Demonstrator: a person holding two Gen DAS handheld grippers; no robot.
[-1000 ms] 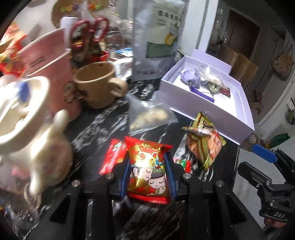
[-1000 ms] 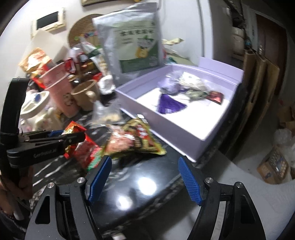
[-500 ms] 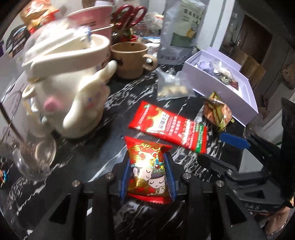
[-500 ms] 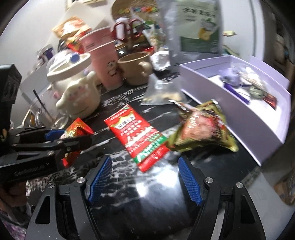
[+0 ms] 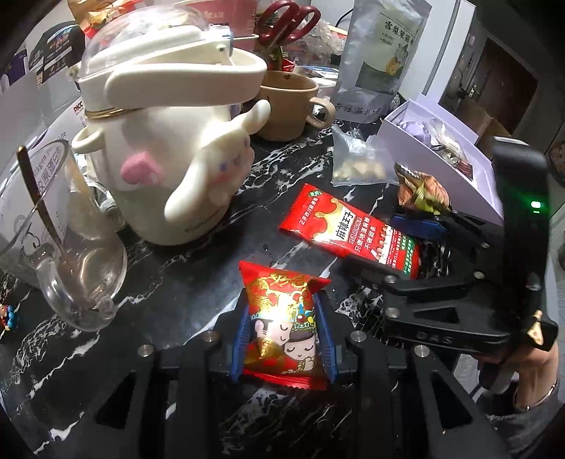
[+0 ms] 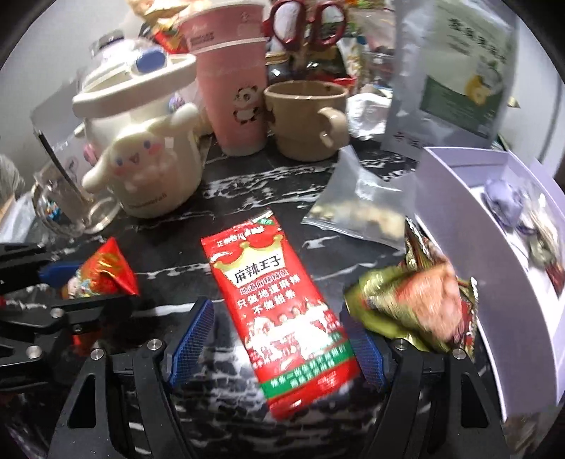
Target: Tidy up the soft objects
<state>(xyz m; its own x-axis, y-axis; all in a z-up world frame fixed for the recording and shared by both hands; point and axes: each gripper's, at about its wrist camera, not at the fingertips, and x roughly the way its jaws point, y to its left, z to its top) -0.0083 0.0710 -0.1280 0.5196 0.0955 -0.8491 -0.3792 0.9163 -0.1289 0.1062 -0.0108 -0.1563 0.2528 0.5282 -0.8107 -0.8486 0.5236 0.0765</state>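
Observation:
My left gripper [image 5: 282, 332] is shut on a small red and gold candy packet [image 5: 280, 325], held above the black marble table [image 5: 183, 282]; the packet also shows in the right wrist view [image 6: 102, 275]. My right gripper [image 6: 273, 339] is open, its blue pads either side of a long red snack packet [image 6: 279, 310] lying flat on the table, also in the left wrist view [image 5: 349, 229]. A crumpled green and gold packet [image 6: 413, 300] lies beside the right pad. A clear bag of nuts [image 6: 356, 208] lies behind. A lilac open box [image 6: 494, 247] holds small items.
A white Cinnamoroll pot [image 5: 169, 141] and a glass mug [image 5: 67, 247] stand at the left. A pink cup [image 6: 233, 91], a tan mug [image 6: 307, 116], red scissors [image 6: 303, 21] and a silver pouch [image 6: 455, 70] crowd the back.
My right gripper has moved in low over the long red packet, now between its pads. My left gripper has pulled back left with the candy packet still held.

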